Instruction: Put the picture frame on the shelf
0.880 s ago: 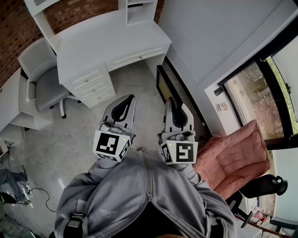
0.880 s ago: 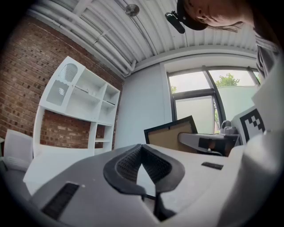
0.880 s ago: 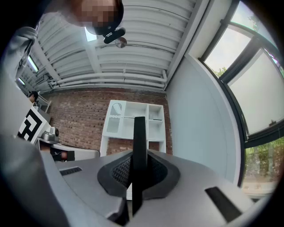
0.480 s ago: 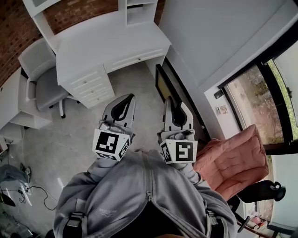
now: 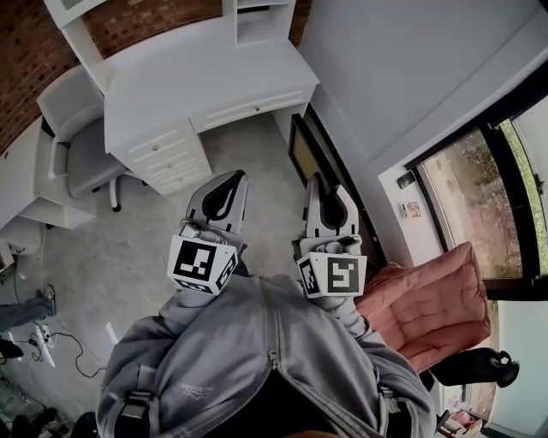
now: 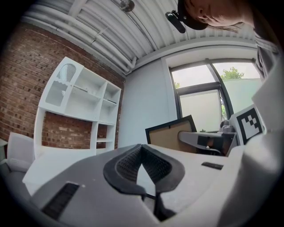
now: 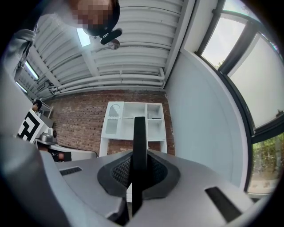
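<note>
Our head cam looks steeply down past our chest onto the left tongs [image 5: 233,178], right tongs [image 5: 327,185] and floor [image 5: 128,257]. Each tongs cam sits close behind its own jaws, tilted up toward the ceiling [image 7: 124,57]. In all three we catch the white shelf unit [image 5: 257,19] against the brick wall [image 5: 145,21], plus the picture frame [image 5: 301,154].

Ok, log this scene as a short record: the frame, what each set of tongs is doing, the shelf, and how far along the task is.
held item: black-rimmed picture frame with brown panel, edge-on in the right gripper view
right tongs: shut on the frame's edge
left tongs: shut, nothing between them
target: white open shelf unit above a white desk, against a red brick wall
task state: frame not yet on the shelf
</note>
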{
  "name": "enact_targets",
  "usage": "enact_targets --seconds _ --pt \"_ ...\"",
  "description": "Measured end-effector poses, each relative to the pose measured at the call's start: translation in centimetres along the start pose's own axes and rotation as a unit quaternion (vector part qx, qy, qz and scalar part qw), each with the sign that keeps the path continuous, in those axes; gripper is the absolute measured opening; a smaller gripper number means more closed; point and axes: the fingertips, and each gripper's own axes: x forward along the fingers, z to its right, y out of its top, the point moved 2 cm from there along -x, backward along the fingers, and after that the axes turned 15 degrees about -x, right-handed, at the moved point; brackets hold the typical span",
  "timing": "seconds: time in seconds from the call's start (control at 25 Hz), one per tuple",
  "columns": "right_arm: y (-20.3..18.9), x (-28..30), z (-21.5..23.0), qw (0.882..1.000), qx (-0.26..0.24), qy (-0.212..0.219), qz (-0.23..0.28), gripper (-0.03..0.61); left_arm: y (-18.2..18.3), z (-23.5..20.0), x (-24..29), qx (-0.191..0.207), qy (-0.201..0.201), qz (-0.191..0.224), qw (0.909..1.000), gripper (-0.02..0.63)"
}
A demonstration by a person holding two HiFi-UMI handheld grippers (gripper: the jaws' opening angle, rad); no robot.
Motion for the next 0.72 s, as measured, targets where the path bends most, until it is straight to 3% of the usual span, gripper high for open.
enact_targets --seconds 0.36,0.72 --pt "-2.0 4.5 0.9 1.0 -0.004 -0.004 -0.004 0.035 0.2 -3.3 4.3 0.0 0.0 0.002 1.0 0.008" --pt "-4.6 14.8 1.7 1.0 -0.008 -0.017 -0.017 0.035 1.9 -10.9 12.4 -0.007 -0.009 -0.004 0.9999 0.008"
